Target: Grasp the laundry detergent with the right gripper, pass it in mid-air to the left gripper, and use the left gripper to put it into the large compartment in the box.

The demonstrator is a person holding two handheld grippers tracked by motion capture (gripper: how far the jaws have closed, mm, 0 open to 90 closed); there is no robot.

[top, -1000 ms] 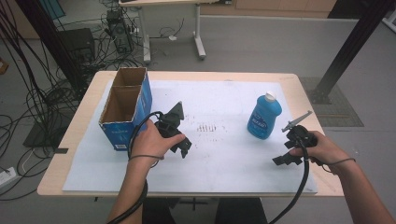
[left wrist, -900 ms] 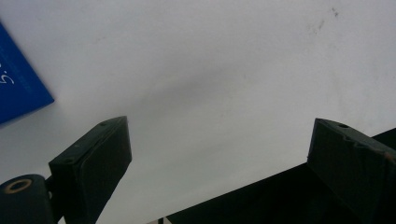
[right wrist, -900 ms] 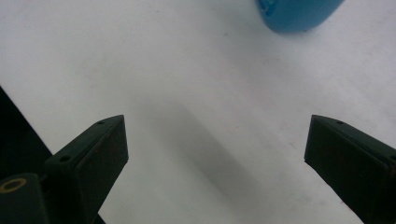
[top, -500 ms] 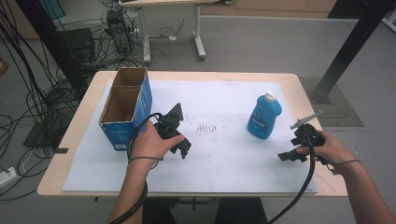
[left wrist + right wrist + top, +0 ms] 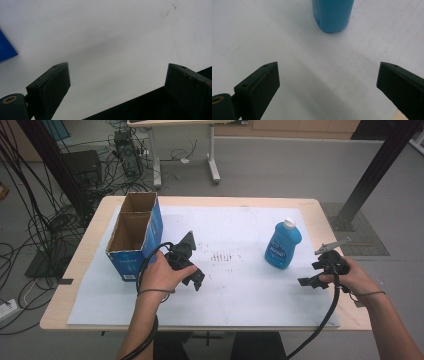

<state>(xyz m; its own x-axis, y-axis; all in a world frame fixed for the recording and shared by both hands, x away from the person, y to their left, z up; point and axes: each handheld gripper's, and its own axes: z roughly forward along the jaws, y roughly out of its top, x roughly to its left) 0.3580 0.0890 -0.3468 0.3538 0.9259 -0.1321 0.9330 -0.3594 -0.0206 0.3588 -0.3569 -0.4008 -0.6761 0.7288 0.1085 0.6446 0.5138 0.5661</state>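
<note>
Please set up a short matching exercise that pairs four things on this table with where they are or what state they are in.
Things:
1. cardboard box
2. blue bottle
3. left gripper
4. right gripper

Places or states:
A. lies on the white sheet, white cap pointing away from the person
B. open, held near the table's right edge, aimed toward the bottle's base
C. stands open-topped at the table's left side, two compartments showing
D. open, held over the white sheet just right of the box

Pairs: 1-C, 2-A, 3-D, 4-B
</note>
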